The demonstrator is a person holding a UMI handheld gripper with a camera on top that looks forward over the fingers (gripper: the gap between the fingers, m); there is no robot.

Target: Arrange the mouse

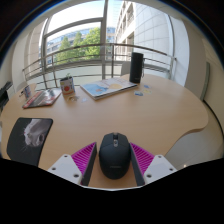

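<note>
A black computer mouse (113, 155) sits between my two fingers, and both magenta pads (84, 157) touch its sides. My gripper (113, 150) is shut on the mouse, over the near edge of the light wooden table (150, 115). I cannot tell whether the mouse rests on the table or is lifted just above it. A black mouse mat with a pale print (30, 136) lies on the table to the left of the fingers.
Beyond the fingers, at the far side of the table, stand a black cylinder (136, 67), a flat book or folder (108, 88), a small patterned cup (68, 87) and some papers (40, 97). A railing and windows are behind the table.
</note>
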